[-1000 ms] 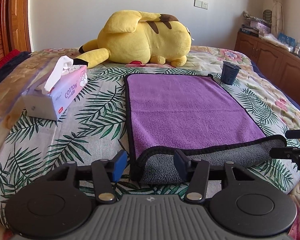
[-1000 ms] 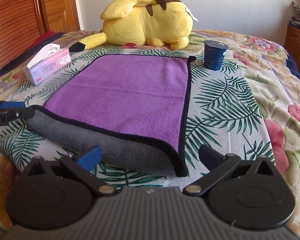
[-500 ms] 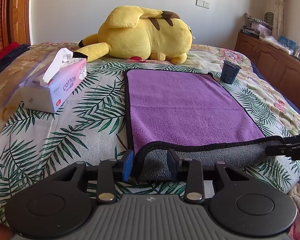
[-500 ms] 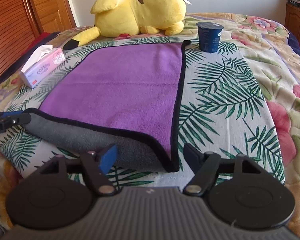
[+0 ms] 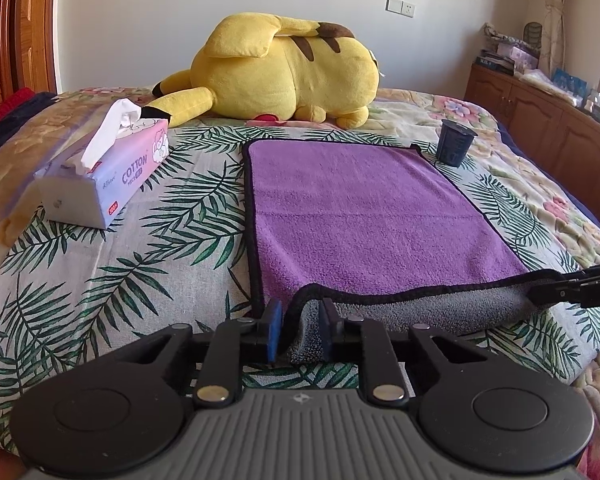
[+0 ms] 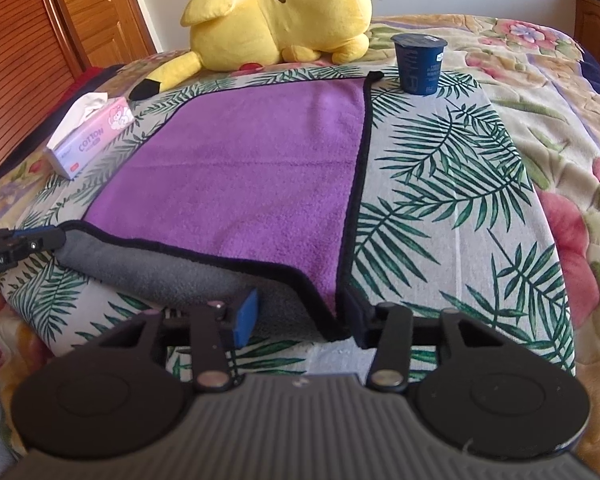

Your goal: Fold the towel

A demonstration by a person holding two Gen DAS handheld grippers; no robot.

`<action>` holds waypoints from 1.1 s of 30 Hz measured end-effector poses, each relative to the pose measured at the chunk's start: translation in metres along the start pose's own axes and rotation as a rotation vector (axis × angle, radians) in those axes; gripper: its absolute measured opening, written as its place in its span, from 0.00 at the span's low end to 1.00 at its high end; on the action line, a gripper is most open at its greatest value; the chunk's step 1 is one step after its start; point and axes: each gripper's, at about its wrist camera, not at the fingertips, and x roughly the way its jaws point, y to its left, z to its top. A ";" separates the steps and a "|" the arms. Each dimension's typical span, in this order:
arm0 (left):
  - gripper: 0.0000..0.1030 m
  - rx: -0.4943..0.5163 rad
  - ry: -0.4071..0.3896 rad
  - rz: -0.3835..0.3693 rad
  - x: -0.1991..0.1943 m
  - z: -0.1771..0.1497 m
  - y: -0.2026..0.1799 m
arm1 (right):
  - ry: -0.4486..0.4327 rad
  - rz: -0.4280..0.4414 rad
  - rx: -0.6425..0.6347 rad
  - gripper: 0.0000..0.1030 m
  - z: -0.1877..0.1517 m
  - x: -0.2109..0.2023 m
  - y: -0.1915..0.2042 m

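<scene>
Here, in the left wrist view, the left gripper [image 5: 298,330] pinches the near-left corner of the purple towel [image 5: 360,216], which lies on the bed [image 5: 100,280]. In the right wrist view, the right gripper [image 6: 302,316] straddles the towel's near-right corner, jaws apart.

Pretty bright daylight in both views, looks like it's coming from the right side where the curtain [image 5: 556,20] glows. Soft shadows only, e.g. under the tissue box [image 5: 100,176]. Heavy fisheye bend at the edges, the bed [image 6: 540,128] curves away. The right wrist view is a bit softer, blurry near the bottom.
</scene>
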 end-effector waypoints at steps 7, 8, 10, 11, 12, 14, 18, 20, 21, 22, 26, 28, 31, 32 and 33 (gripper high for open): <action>0.00 0.010 0.012 0.001 0.003 -0.001 -0.001 | -0.004 0.016 -0.011 0.37 0.001 -0.001 0.000; 0.00 0.011 0.013 0.002 0.004 -0.001 -0.001 | -0.006 0.015 -0.014 0.36 0.002 -0.002 0.001; 0.00 0.013 0.013 0.004 0.004 -0.002 -0.001 | -0.012 0.011 -0.019 0.36 0.002 -0.004 0.001; 0.00 0.014 0.013 0.005 0.004 -0.002 -0.001 | -0.014 0.007 -0.019 0.36 0.003 -0.005 0.001; 0.00 0.014 0.013 0.005 0.004 -0.002 -0.001 | -0.017 0.003 -0.019 0.36 0.003 -0.005 0.000; 0.00 0.014 0.013 0.005 0.004 -0.002 -0.001 | -0.021 0.003 -0.016 0.36 0.004 -0.006 0.000; 0.00 0.015 0.013 0.005 0.004 -0.002 -0.001 | -0.018 0.018 -0.020 0.36 0.004 -0.006 0.001; 0.00 0.016 0.012 0.005 0.004 -0.002 -0.001 | -0.015 0.021 -0.031 0.30 0.004 -0.006 0.002; 0.00 0.016 0.011 0.005 0.004 -0.002 -0.001 | -0.015 0.018 -0.037 0.27 0.004 -0.006 0.003; 0.00 0.015 0.009 0.004 0.003 -0.002 -0.002 | -0.014 0.013 -0.039 0.22 0.004 -0.006 0.003; 0.00 0.026 0.000 0.006 0.003 -0.002 -0.003 | -0.015 0.006 -0.039 0.16 0.004 -0.006 0.003; 0.00 0.031 -0.006 0.006 0.002 -0.002 -0.004 | -0.018 0.005 -0.043 0.10 0.004 -0.006 0.003; 0.00 0.029 -0.014 -0.001 0.001 -0.002 -0.004 | -0.025 0.008 -0.047 0.09 0.003 -0.007 0.002; 0.00 0.026 -0.016 -0.003 0.000 -0.002 -0.004 | -0.026 0.013 -0.045 0.09 0.003 -0.007 0.002; 0.00 0.023 -0.014 -0.005 0.000 -0.002 -0.004 | -0.027 0.018 -0.043 0.09 0.003 -0.007 0.002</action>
